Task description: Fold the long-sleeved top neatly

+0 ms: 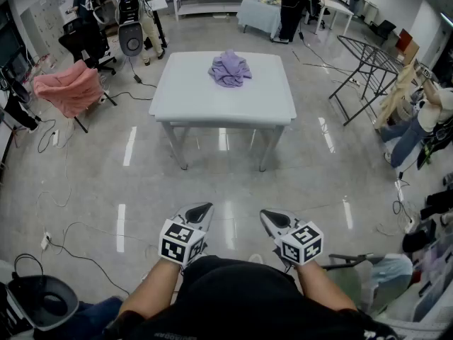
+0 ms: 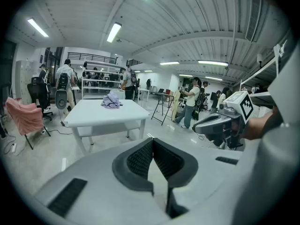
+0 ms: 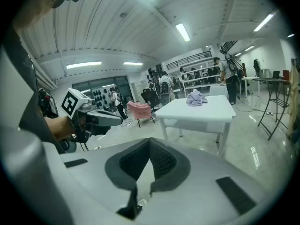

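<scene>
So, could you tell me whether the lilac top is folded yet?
Not folded: the lilac top lies bunched in a heap on the white table.

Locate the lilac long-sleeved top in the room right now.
In the head view, the lilac top lies crumpled on the far half of the white table, near the middle, well ahead of both grippers, which are nowhere near it.
</scene>
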Demonstrator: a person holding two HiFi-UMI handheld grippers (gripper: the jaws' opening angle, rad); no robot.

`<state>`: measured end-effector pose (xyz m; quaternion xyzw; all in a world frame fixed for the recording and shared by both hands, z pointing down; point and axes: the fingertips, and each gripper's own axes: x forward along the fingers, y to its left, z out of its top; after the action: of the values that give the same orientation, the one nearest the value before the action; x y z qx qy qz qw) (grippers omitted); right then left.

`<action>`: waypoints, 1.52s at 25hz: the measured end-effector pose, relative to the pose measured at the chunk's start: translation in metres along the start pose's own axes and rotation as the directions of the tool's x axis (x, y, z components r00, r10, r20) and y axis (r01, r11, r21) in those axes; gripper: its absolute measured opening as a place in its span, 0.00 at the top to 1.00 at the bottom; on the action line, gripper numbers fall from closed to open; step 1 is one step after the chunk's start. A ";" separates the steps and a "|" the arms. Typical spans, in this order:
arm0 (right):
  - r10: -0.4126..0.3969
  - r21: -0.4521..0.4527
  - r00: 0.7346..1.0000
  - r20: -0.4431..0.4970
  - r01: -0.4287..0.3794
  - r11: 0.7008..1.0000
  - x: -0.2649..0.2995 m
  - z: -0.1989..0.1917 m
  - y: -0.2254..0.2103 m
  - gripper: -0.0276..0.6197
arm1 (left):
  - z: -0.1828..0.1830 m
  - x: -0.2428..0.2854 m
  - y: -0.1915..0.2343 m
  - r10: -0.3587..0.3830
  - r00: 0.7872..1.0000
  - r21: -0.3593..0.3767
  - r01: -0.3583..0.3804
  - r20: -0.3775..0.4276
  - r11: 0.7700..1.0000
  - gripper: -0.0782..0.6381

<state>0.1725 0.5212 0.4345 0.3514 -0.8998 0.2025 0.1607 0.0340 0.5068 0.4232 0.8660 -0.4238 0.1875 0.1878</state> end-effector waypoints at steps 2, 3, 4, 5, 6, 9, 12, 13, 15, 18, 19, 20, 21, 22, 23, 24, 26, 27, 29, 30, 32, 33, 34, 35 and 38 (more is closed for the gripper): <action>-0.002 -0.003 1.000 -0.001 0.002 1.000 0.001 0.000 0.000 0.95 | 0.001 -0.001 0.001 0.002 1.000 0.002 -0.002 0.003 1.000 0.89; -0.003 -0.003 1.000 -0.001 0.003 1.000 0.001 0.000 0.000 0.95 | 0.001 -0.001 0.001 0.002 1.000 0.002 -0.002 0.004 1.000 0.88; -0.003 -0.003 1.000 -0.003 0.002 1.000 0.001 0.000 0.001 0.95 | 0.002 -0.002 0.002 0.003 1.000 0.003 -0.003 0.003 1.000 0.88; -0.001 -0.003 1.000 -0.005 0.001 1.000 0.001 -0.001 0.002 0.95 | 0.001 -0.003 0.002 0.003 1.000 0.003 -0.003 0.003 1.000 0.89; 0.001 -0.003 1.000 -0.007 -0.001 1.000 0.002 -0.001 0.004 0.95 | 0.000 -0.005 0.003 0.005 1.000 0.003 -0.005 0.002 1.000 0.88; 0.003 -0.010 1.000 -0.012 -0.003 1.000 0.004 -0.001 0.006 0.95 | -0.002 -0.006 0.005 0.007 1.000 -0.001 -0.007 0.006 1.000 0.89; 0.000 -0.007 1.000 -0.015 0.000 1.000 0.007 -0.001 0.006 0.95 | -0.002 -0.005 0.009 0.007 1.000 -0.009 -0.007 0.006 1.000 0.89; 0.002 0.002 1.000 -0.014 -0.002 1.000 0.008 0.000 0.007 0.95 | -0.003 -0.006 0.010 0.007 1.000 -0.011 -0.006 0.005 1.000 0.88; 0.014 0.024 1.000 -0.008 -0.014 1.000 0.012 0.001 0.009 0.95 | -0.004 -0.007 0.014 0.006 1.000 -0.016 -0.006 0.003 1.000 0.89; 0.021 0.019 1.000 -0.008 -0.021 1.000 0.018 0.004 0.015 0.95 | -0.005 -0.010 0.021 0.005 1.000 -0.030 -0.005 0.003 1.000 0.89; 0.020 0.011 1.000 -0.009 -0.020 1.000 0.020 0.005 0.017 0.95 | -0.006 -0.011 0.024 0.005 1.000 -0.032 -0.005 0.003 0.999 0.89; 0.018 0.003 1.000 -0.010 -0.018 1.000 0.023 0.006 0.019 0.95 | -0.005 -0.012 0.027 0.004 1.000 -0.032 -0.004 0.003 0.999 0.88; 0.017 -0.002 1.000 -0.009 -0.017 1.000 0.025 0.007 0.021 0.95 | -0.005 -0.014 0.030 0.003 1.000 -0.031 -0.003 0.005 1.000 0.89; 0.016 -0.005 1.000 -0.010 -0.016 1.000 0.028 0.008 0.023 0.95 | -0.004 -0.015 0.033 0.002 1.000 -0.029 -0.002 0.007 1.000 0.89; 0.015 -0.006 1.000 -0.012 -0.015 1.000 0.032 0.009 0.025 0.95 | -0.004 -0.017 0.037 0.002 1.000 -0.026 -0.002 0.009 1.000 0.89; 0.014 -0.007 1.000 -0.016 -0.014 1.000 0.035 0.010 0.027 0.95 | -0.003 -0.019 0.041 0.003 1.000 -0.022 -0.003 0.011 1.000 0.88; 0.007 -0.011 1.000 -0.025 -0.007 1.000 0.044 0.011 0.032 0.95 | -0.003 -0.025 0.051 0.008 1.000 -0.015 -0.008 0.014 1.000 0.89; 0.004 -0.012 1.000 -0.027 -0.004 1.000 0.048 0.012 0.035 0.95 | -0.004 -0.028 0.057 0.010 1.000 -0.014 -0.010 0.016 1.000 0.88; 0.002 -0.011 1.000 -0.025 -0.002 1.000 0.057 0.016 0.043 0.95 | -0.005 -0.036 0.067 0.011 1.000 -0.014 -0.011 0.019 1.000 0.89; 0.002 -0.012 1.000 -0.024 -0.002 1.000 0.062 0.017 0.049 0.95 | -0.006 -0.041 0.072 0.011 1.000 -0.014 -0.010 0.020 1.000 0.88; -0.002 -0.019 1.000 -0.020 0.002 1.000 0.070 0.020 0.060 0.95 | -0.012 -0.050 0.081 0.003 1.000 -0.015 -0.003 0.017 1.000 0.89; -0.009 -0.025 1.000 -0.017 0.008 1.000 0.073 0.022 0.065 0.95 | -0.015 -0.054 0.084 -0.004 1.000 -0.013 0.004 0.013 1.000 0.88; -0.018 -0.032 1.000 -0.012 0.018 0.999 0.077 0.025 0.069 0.95 | -0.019 -0.057 0.087 -0.013 1.000 -0.009 0.013 0.007 1.000 0.88; -0.029 -0.039 1.000 -0.006 0.029 0.999 0.079 0.026 0.073 0.95 | -0.023 -0.059 0.090 -0.022 1.000 -0.005 0.022 0.000 1.000 0.88; -0.062 -0.035 0.998 -0.003 0.062 0.997 0.085 0.025 0.077 0.95 | -0.036 -0.060 0.097 -0.046 0.999 -0.008 0.046 -0.021 0.999 0.88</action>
<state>0.0557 0.5126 0.4297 0.3761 -0.8915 0.1825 0.1747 -0.0847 0.5086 0.4407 0.8729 -0.4024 0.1905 0.1997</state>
